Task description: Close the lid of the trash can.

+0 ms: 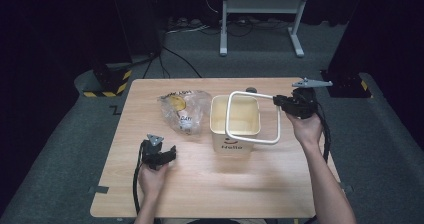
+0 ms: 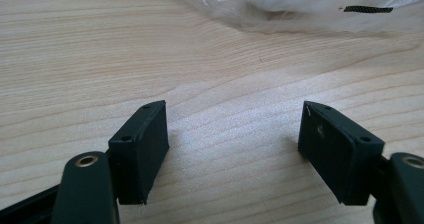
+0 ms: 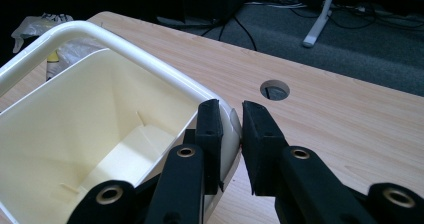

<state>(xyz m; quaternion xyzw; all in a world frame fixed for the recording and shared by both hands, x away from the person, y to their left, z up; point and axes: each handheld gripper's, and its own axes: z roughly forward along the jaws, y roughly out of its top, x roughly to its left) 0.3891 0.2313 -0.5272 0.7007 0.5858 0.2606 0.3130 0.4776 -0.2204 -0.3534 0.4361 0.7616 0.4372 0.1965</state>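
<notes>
Currently the right gripper (image 1: 283, 102) has its jaws narrowed onto a white ring (image 1: 252, 117), a rectangular frame lifted and tilted over the cream bin (image 1: 235, 121). In the right gripper view the pads pinch the ring (image 3: 120, 44) at one corner, with the bin (image 3: 65, 134) open below. The bin stands near the middle of the tabletop (image 1: 210, 184), slightly toward the far edge. The left gripper (image 1: 167, 156) rests low near the front-left part of the tabletop, jaws wide and holding nothing; the left gripper view shows bare wood (image 2: 100, 59) between the pads.

Risks, as judged:
- Corner pinch on a smooth, thin ring: it may pivot or slip in the pads, dropping one side into the bin or onto the tabletop.
- Ring sits skewed to the bin mouth; if pressed down unaligned it could catch on the rim and tip or shove the light bin.
- Bin is unbraced by the left gripper, so any sideways push moves it.
- Plastic bag (image 1: 182, 111) lies just left of the bin, toward the far-left corner; a sliding bin would crumple into it.

Room:
- Right gripper works close to the far-right corner; little tabletop margin beyond it, and a cable hole (image 3: 274, 89) lies near.
- Front half of the tabletop is open; the left gripper has a free path to the bin's near wall.
</notes>
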